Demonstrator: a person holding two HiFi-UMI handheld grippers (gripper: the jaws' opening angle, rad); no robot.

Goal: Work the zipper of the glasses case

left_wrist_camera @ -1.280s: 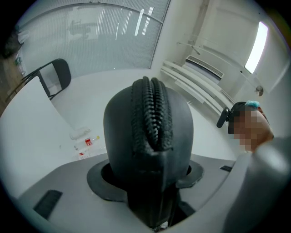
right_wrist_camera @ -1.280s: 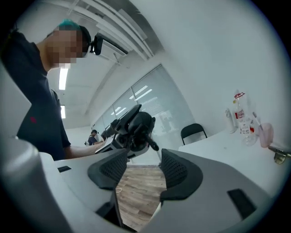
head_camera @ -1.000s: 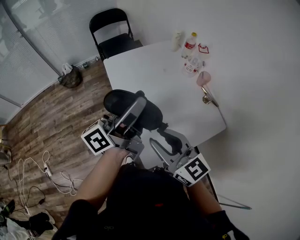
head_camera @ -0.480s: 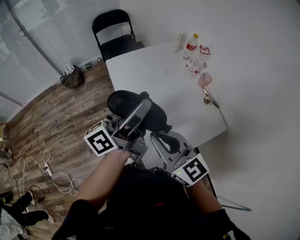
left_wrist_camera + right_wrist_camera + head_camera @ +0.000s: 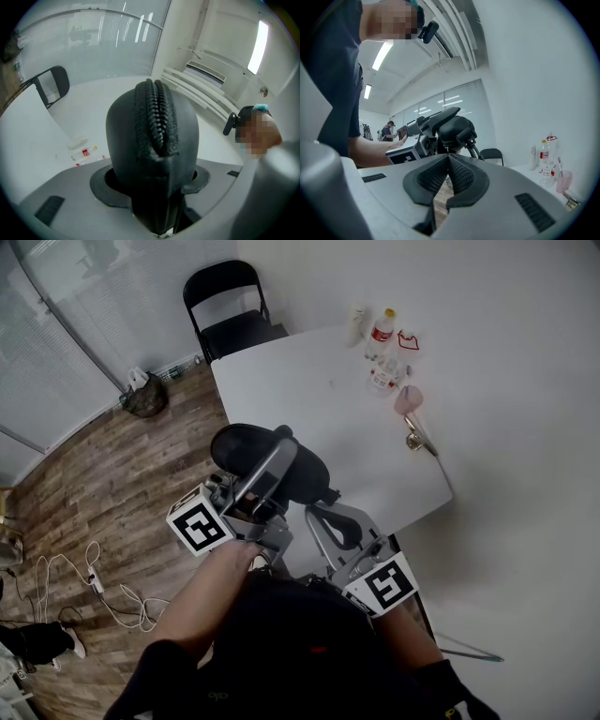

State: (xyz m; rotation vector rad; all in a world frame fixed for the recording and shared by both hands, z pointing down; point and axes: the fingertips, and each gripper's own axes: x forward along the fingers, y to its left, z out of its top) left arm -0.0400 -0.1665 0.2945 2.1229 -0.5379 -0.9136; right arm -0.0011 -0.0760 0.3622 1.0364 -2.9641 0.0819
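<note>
Right gripper (image 5: 448,157) jaws have just been closing since the earlier frames and now meet tip to tip, with nothing visible between them. The left gripper (image 5: 154,187) hasn't shifted and stays clamped on the glasses case (image 5: 152,136). One case: black, egg-shaped hard shell with a matte surface, held in the air above the near table edge, one rounded end seated between the left jaws. One zipper (image 5: 157,117) runs as a chunky toothed ridge along the case's midline, facing the left gripper view; it looks zipped along the stretch that shows. One small pull tab (image 5: 472,146) hangs off the case's far end, just right of the closed right tips; touching or not, cannot tell. Two grippers, grey plastic with ribbed black pads, each carrying one marker cube (image 5: 199,526) (image 5: 382,582), white with black squares. One table (image 5: 300,390), white, flat and smooth. At its far corner are one red-labelled bottle (image 5: 379,330), one pink cup (image 5: 407,397) and a few more small containers, too small to count. One black folding chair (image 5: 230,306) stands past the table. The floor (image 5: 112,474) is wood plank with loose white cables (image 5: 66,577) on it.
</note>
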